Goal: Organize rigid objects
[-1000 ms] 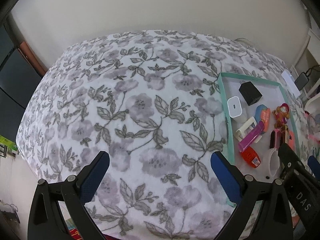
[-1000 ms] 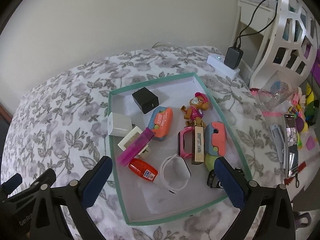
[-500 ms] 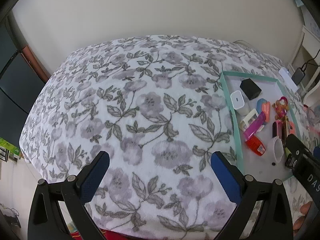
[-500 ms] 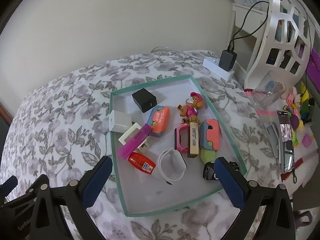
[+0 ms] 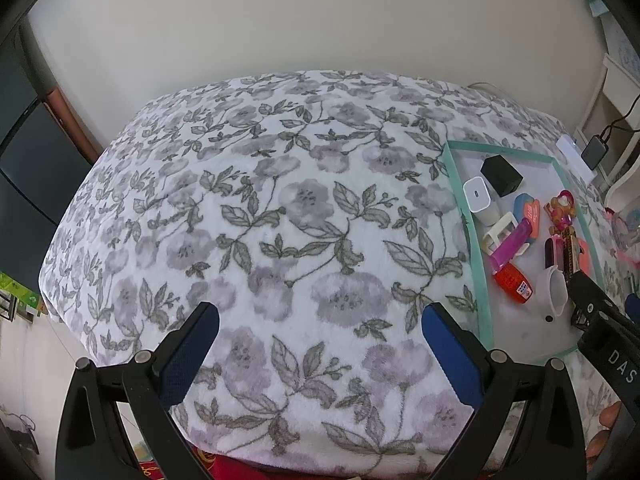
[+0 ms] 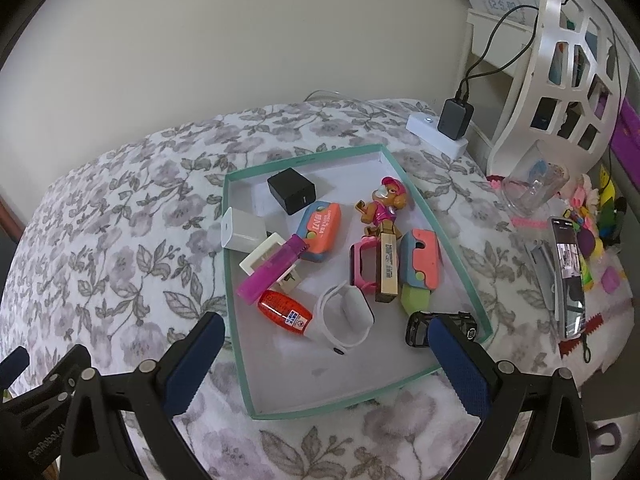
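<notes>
Right wrist: one tray (image 6: 460, 268), two chargers (image 6: 291, 191).

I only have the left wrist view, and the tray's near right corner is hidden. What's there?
Observer: A small black toy car, inside the tray against its right wall.
Operator: Anything beyond that wall?
Observer: A phone lies screen-up on the blanket.
Operator: Is the right claw carrying something?
Observer: No, the right claw hangs open and empty above the tray's near end.
</notes>
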### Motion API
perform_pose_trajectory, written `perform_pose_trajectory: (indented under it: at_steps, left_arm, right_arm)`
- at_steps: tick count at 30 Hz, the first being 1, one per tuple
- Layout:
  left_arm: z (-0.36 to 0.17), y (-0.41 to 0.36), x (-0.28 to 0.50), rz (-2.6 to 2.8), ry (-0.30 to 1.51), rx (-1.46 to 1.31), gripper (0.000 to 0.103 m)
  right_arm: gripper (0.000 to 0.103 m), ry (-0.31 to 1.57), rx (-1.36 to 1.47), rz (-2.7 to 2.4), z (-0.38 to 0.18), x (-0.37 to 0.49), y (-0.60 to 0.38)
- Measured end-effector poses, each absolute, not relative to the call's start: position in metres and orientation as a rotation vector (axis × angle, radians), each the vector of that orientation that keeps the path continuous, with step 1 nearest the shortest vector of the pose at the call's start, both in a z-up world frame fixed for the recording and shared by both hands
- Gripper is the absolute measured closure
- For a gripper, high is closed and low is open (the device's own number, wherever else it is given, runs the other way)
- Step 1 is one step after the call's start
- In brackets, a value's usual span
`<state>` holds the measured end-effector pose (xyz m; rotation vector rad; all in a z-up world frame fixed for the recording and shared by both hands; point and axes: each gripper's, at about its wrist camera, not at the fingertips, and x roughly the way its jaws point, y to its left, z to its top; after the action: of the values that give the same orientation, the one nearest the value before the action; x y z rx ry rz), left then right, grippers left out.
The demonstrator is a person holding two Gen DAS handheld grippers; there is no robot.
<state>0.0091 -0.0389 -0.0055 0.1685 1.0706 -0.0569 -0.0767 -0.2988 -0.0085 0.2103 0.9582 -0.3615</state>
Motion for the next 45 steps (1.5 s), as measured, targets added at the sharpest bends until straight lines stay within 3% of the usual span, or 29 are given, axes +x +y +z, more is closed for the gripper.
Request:
perform_pose_trajectory:
  at_steps: [45]
  left_arm:
    - [-0.0065,-0.0364,0.0111,-0.04,1.067,0.183,0.002]
  right_arm:
    - [0.0,0.972,0.199,-0.365,-0.0123,-0.0744,-0.3001]
